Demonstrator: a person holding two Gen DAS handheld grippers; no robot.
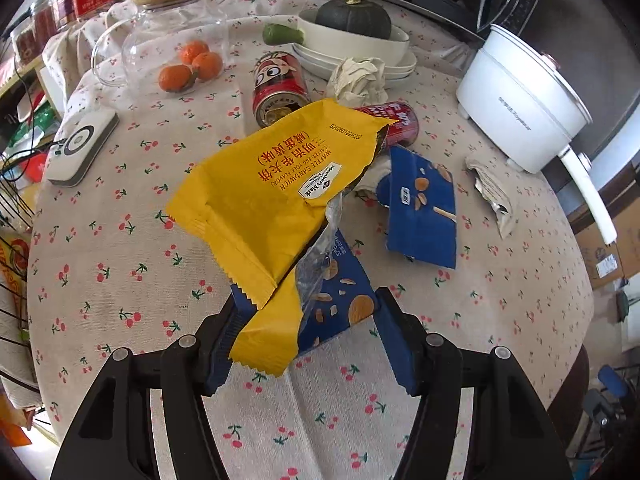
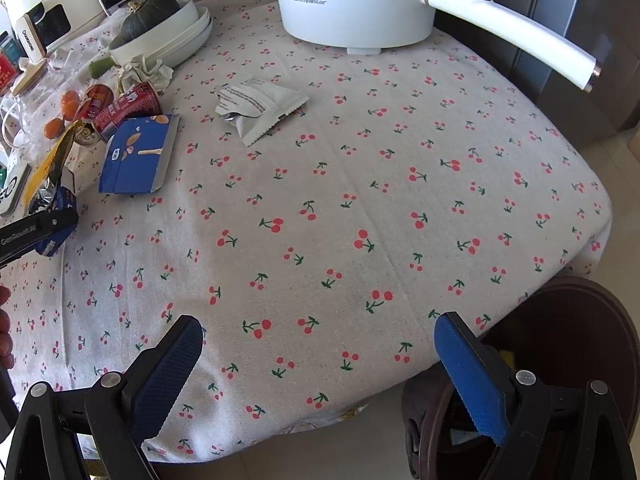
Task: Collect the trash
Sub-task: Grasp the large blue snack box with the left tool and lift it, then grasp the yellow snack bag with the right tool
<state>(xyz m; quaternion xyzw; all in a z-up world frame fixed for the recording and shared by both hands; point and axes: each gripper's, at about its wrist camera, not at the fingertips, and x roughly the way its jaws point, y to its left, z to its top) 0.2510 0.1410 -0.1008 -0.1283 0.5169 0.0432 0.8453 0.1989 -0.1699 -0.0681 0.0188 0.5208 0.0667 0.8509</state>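
My left gripper point(image 1: 308, 320) is shut on a bundle of wrappers: a yellow waffle sandwich wrapper point(image 1: 280, 188) and a blue snack packet point(image 1: 340, 300), held above the table. It also shows at the left edge of the right wrist view point(image 2: 48, 216). More trash lies beyond: a blue carton point(image 1: 424, 208), two red cans point(image 1: 280, 88), a crumpled tissue point(image 1: 356, 76) and a torn white wrapper point(image 2: 256, 108). My right gripper point(image 2: 320, 344) is open and empty over the table's near edge, above a brown bin point(image 2: 560, 380).
A white electric pot point(image 2: 356, 0) with a long handle stands at the far side. A bowl with a dark squash point(image 1: 352, 20), a glass jar with oranges point(image 1: 188, 64) and a white device point(image 1: 80, 148) stand on the cherry-print tablecloth point(image 2: 320, 200).
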